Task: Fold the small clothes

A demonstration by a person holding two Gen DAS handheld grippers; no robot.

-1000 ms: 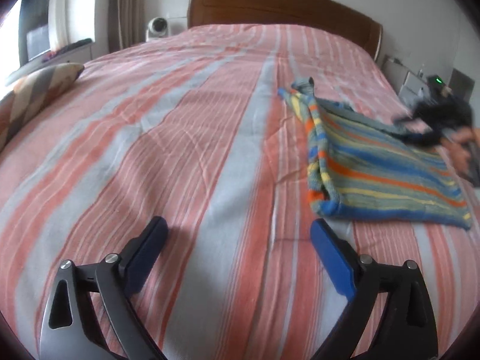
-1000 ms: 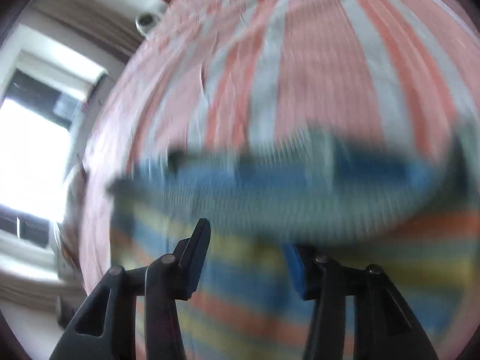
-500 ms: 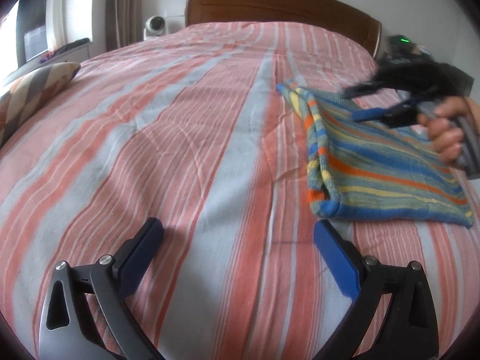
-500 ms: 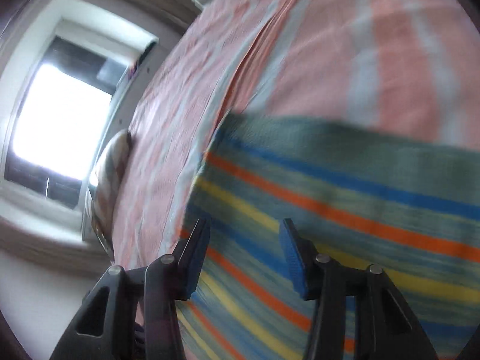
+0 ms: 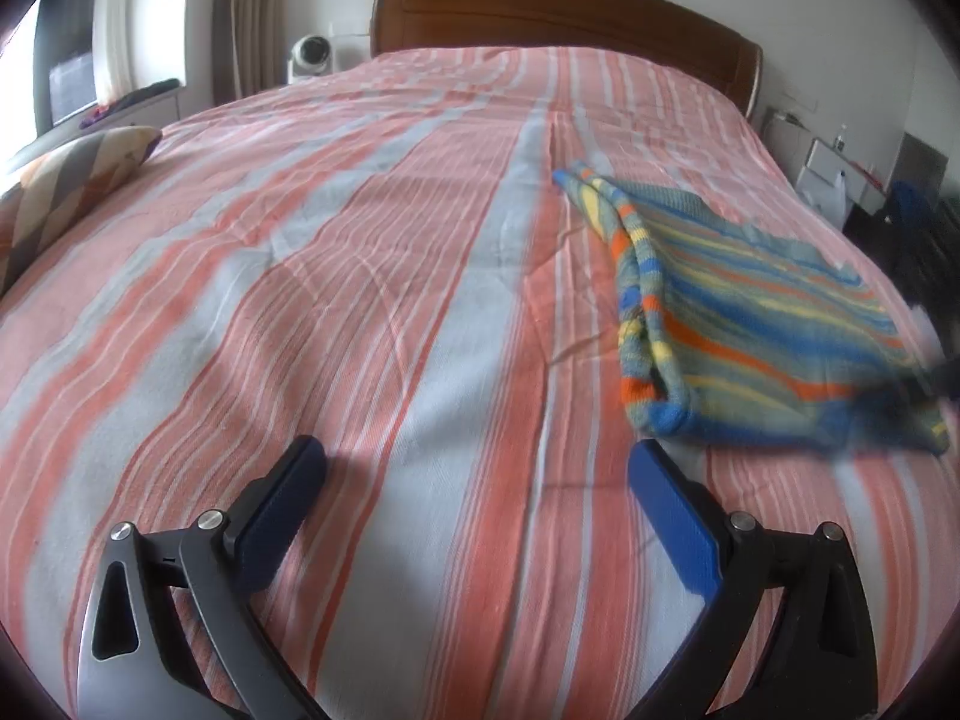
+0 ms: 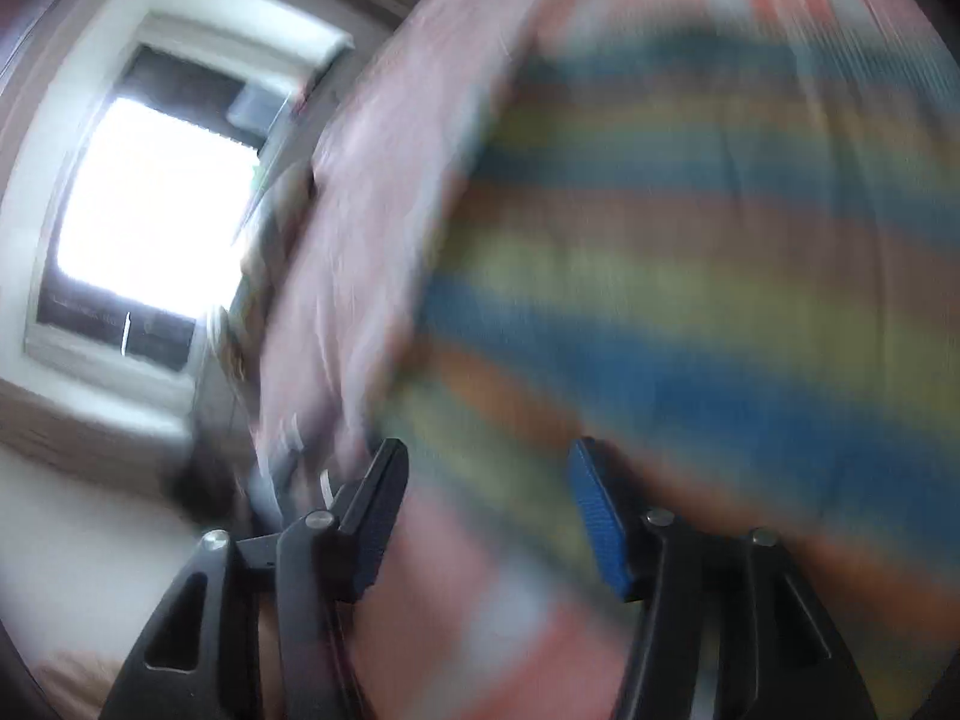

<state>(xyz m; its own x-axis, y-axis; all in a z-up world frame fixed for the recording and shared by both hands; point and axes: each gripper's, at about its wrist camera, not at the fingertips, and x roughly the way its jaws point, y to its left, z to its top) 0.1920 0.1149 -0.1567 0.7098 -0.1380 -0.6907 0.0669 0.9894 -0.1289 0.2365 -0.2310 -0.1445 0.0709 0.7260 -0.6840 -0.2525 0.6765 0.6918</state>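
A small knit garment [image 5: 738, 324] with blue, green, yellow and orange stripes lies folded flat on the right side of the bed [image 5: 384, 276]. My left gripper [image 5: 474, 474] is open and empty, low over the bedspread, left of and nearer than the garment's front corner. My right gripper [image 6: 486, 480] is open and empty just over the garment [image 6: 690, 252], near its near edge; that view is blurred by motion. In the left wrist view the right gripper is only a dark blur [image 5: 936, 378] at the garment's right front corner.
A patterned cushion [image 5: 54, 192] lies at the bed's left edge. The wooden headboard [image 5: 564, 6] is at the far end, with a white camera [image 5: 309, 54] beside it. Clutter stands on a side table [image 5: 840, 174] at the right. A bright window [image 6: 144, 204] is on the left.
My right gripper has swept from over the garment's far side down to its near right corner, staying open. My left gripper has barely moved. The garment lies as before.
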